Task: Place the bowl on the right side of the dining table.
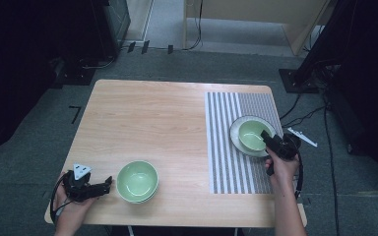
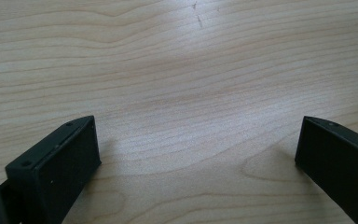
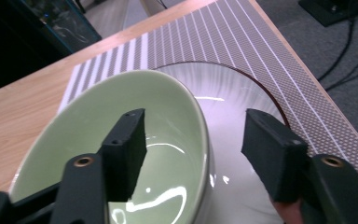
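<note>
Left gripper (image 1: 109, 185) low at table's (image 1: 147, 118) near-left corner, jaws spread and empty, long axis aimed right toward stacked green bowls (image 1: 137, 181) just beside. Bare wood grain between jaws in left gripper view. Farther right, on striped mat (image 1: 226, 162), right gripper (image 3: 191, 140) spread astride rim of green bowl (image 3: 121, 140) on white plate (image 3: 242, 98), ungripped.

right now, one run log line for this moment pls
left claw: open, beside near bowl | right claw: open, straddling rim of far bowl on plate
</note>
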`<state>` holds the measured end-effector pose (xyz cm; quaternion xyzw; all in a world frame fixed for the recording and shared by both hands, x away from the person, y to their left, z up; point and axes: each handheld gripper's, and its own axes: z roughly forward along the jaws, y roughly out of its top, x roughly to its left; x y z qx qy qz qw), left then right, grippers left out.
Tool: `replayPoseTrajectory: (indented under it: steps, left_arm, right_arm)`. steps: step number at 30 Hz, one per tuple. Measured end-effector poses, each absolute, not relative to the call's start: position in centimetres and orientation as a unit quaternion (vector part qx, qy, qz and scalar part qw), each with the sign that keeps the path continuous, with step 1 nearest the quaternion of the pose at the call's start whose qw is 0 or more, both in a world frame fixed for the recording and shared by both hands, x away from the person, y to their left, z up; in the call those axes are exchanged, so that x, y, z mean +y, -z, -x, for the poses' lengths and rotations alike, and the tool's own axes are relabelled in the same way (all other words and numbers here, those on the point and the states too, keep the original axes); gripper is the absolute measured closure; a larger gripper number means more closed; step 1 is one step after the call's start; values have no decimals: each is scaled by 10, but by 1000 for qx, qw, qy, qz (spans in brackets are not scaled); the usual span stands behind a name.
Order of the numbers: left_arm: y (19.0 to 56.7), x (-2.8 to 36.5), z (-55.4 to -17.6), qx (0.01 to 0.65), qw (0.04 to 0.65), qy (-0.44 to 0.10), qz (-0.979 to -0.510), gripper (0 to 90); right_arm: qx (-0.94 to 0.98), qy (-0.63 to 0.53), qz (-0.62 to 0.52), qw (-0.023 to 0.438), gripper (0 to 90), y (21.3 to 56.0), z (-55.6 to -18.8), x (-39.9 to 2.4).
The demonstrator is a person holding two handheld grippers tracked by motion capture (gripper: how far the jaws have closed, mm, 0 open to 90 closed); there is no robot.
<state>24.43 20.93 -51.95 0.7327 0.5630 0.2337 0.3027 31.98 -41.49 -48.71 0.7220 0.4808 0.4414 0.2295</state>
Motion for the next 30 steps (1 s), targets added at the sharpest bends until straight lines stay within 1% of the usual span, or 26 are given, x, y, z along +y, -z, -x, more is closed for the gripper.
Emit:
replayPoseTrajectory:
  steps: [2, 5, 7, 11, 13, 22, 30]
  left_arm:
    - [520, 209, -244, 563, 303, -234, -733, 0]
    - [520, 209, -244, 563, 303, -234, -733, 0]
    - [519, 209, -244, 563, 303, -234, -733, 0]
    - [520, 209, -244, 563, 303, -234, -733, 0]
    - [519, 209, -244, 563, 303, -234, -733, 0]
    - [519, 209, -244, 563, 303, -234, -733, 0]
    - [519, 209, -244, 563, 303, -234, -733, 0]
  right_arm:
    - [485, -446, -716, 230, 330, 486, -319, -414]
    - [497, -446, -704, 242, 222, 484, -319, -410]
    - [505, -438, -698, 258, 134, 481, -318, -406]
    - [509, -453, -684, 261, 31, 477, -314, -406]
    - [512, -456, -680, 261, 1, 476, -313, -407]
    - [524, -453, -674, 256, 0, 474, -305, -404]
    - [545, -436, -661, 276, 0, 471, -296, -398]
